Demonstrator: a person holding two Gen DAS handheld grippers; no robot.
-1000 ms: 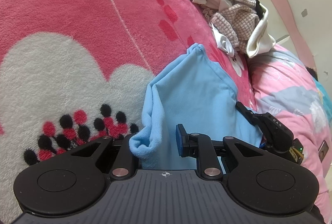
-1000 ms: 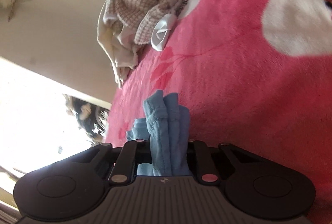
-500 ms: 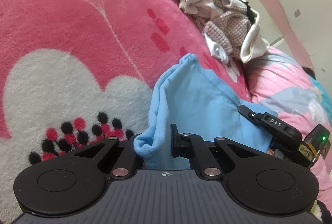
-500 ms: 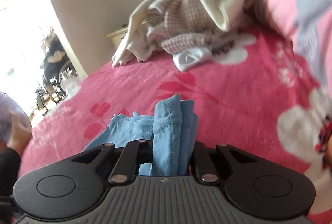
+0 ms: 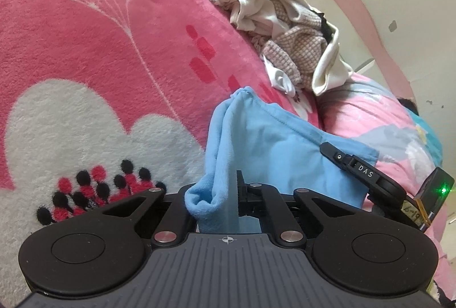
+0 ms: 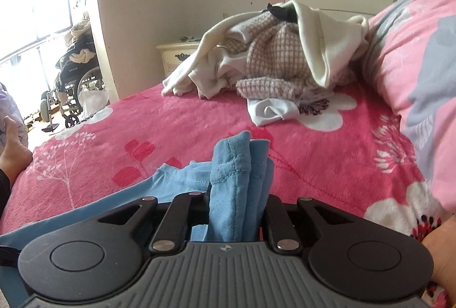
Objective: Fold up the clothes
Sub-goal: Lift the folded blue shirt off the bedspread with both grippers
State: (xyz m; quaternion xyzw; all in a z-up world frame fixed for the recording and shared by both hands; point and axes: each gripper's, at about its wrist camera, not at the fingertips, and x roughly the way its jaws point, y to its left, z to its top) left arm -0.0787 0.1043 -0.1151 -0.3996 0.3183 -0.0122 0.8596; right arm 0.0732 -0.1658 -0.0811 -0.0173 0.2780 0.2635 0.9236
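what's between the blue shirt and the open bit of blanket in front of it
Nothing visible. Both tongs grip the blue shirt; the pink blanket ahead lies bare up to the pile of clothes near the headboard.

The left gripper (image 5: 228,202) has a ribbed grey body, black linkage arms, silver screw heads, round black discs and a small crosshair mark. The right gripper (image 6: 236,211) looks the same; "DAS", a green light and a handwritten label show on it.
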